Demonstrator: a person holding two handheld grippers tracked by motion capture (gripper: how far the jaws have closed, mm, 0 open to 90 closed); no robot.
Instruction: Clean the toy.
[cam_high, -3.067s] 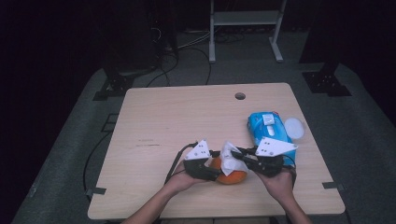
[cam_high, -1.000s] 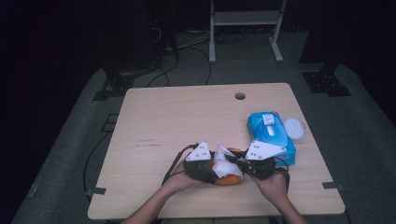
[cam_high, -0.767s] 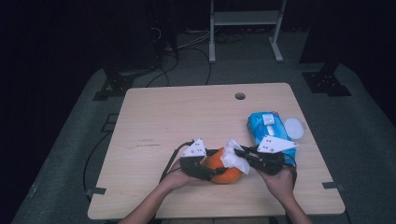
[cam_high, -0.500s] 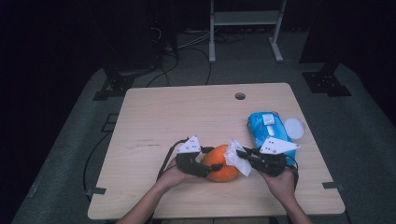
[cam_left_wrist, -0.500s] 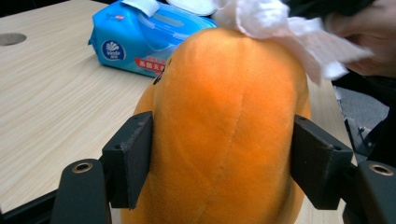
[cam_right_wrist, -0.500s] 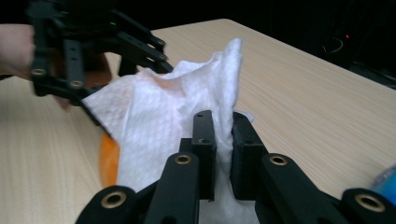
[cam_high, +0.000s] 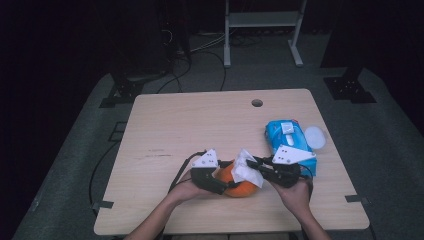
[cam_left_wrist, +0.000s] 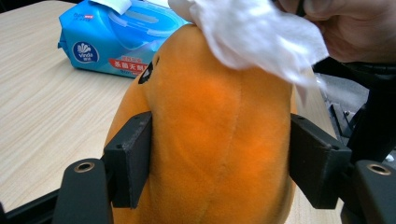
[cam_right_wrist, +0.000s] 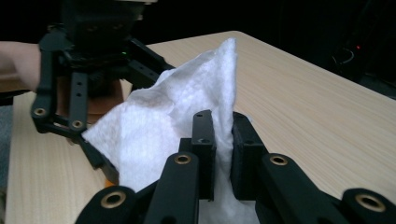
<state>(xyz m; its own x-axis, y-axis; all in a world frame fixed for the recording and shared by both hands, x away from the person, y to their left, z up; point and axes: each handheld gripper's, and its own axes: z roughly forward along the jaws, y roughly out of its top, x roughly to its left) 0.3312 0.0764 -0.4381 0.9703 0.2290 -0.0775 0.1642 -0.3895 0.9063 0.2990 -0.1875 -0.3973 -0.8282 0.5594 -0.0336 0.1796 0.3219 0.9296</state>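
Left gripper (cam_high: 226, 181) clamps an orange plush toy (cam_high: 239, 183) near the front edge of the table (cam_high: 180, 120), its two black pads pressed into the toy's flanks on either side; in the left gripper view the toy (cam_left_wrist: 219, 126) bulges between the pads and rises away from the camera, so its long axis runs roughly from 6 to 12 o'clock in that view, the rounded upper end leaning a little toward 1 o'clock. A small dark stitched mark sits on its upper left side, at about 10 o'clock from the toy's middle. Right gripper (cam_high: 254, 163) is clenched on a white wipe (cam_high: 245, 167), the jaws pinched together with the cloth caught between them; in the right gripper view the wipe (cam_right_wrist: 177, 112) stands up from the jaws and fans toward 11 o'clock. The wipe lies against the top of the toy, draped over its upper end, at about 1 o'clock in the left gripper view (cam_left_wrist: 252, 37). In the high view the toy lies with its long axis roughly 9 to 3 o'clock between the two grippers. A blue pack of wet wipes (cam_high: 290, 145) lies at about 2 o'clock from the toy, near the right gripper, with a round white lid (cam_high: 315, 136) just beside it.
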